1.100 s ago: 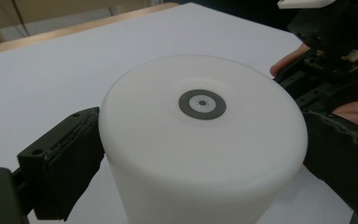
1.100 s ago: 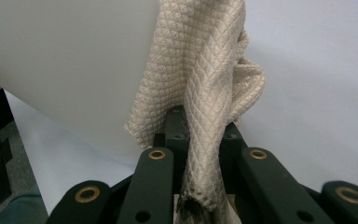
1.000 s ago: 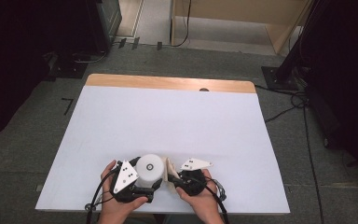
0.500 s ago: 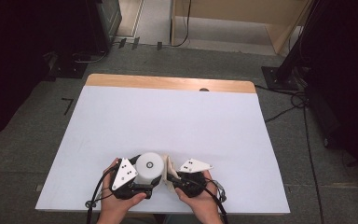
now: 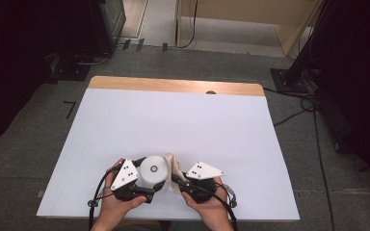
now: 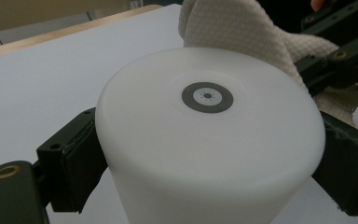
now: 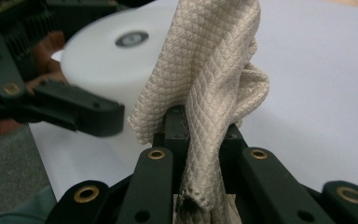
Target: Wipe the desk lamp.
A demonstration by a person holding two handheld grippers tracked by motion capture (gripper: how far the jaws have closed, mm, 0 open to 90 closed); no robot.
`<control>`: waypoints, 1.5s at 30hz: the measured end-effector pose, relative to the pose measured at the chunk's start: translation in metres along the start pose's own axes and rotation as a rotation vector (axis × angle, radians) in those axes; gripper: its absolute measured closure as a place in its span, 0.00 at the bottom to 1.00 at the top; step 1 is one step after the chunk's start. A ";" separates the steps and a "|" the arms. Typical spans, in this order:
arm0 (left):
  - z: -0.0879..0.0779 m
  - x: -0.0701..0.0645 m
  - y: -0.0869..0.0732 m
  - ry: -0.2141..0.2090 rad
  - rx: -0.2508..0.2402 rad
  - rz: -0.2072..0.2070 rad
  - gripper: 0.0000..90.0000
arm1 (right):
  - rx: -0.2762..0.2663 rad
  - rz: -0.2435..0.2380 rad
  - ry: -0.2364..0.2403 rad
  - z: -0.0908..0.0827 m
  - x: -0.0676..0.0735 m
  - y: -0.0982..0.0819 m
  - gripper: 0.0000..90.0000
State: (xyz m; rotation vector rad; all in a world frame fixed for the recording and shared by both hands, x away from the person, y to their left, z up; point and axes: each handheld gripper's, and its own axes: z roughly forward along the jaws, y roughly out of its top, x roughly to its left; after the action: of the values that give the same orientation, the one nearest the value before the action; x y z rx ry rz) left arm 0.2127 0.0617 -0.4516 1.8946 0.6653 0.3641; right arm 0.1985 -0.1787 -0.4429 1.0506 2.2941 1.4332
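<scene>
A white cylinder [image 5: 153, 172] with a small grey ring mark on its flat top sits near the front edge of the white table [image 5: 173, 120]. My left gripper [image 5: 147, 185] is shut on the white cylinder [image 6: 205, 140], one black pad on each side. My right gripper [image 5: 179, 183] is shut on a beige waffle-weave cloth [image 5: 175, 168]. The cloth [image 7: 209, 79] stands bunched up out of the shut jaws, right beside the cylinder [image 7: 116, 56]. In the left gripper view the cloth [image 6: 242, 28] shows behind the cylinder's top.
A wooden strip [image 5: 173, 85] runs along the table's far edge. Beyond it lie grey floor, black stands and cables [image 5: 313, 106]. The person's hands hold both grippers at the table's front edge.
The right gripper and its cloth have risen a little beside the cylinder. The left gripper and the cylinder have stayed in place.
</scene>
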 end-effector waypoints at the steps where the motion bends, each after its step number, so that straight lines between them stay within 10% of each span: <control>1: 0.000 -0.001 -0.001 0.016 0.006 -0.006 0.03 | 0.013 -0.002 0.005 0.002 -0.002 -0.002 0.89; 17: 0.004 -0.022 -0.006 0.167 0.025 -0.063 0.08 | 0.168 0.046 0.000 0.036 -0.013 -0.032 0.88; 32: 0.003 -0.012 -0.007 0.041 0.009 0.027 0.09 | 0.031 0.027 0.016 0.006 -0.008 -0.005 0.90; 45: 0.003 -0.012 -0.007 0.076 0.001 0.024 0.09 | 0.026 0.021 0.017 0.005 -0.005 -0.005 0.90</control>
State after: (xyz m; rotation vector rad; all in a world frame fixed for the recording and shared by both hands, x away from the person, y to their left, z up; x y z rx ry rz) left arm 0.2029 0.0545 -0.4586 1.8981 0.6937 0.4528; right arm 0.2025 -0.1794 -0.4501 1.0767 2.3267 1.4293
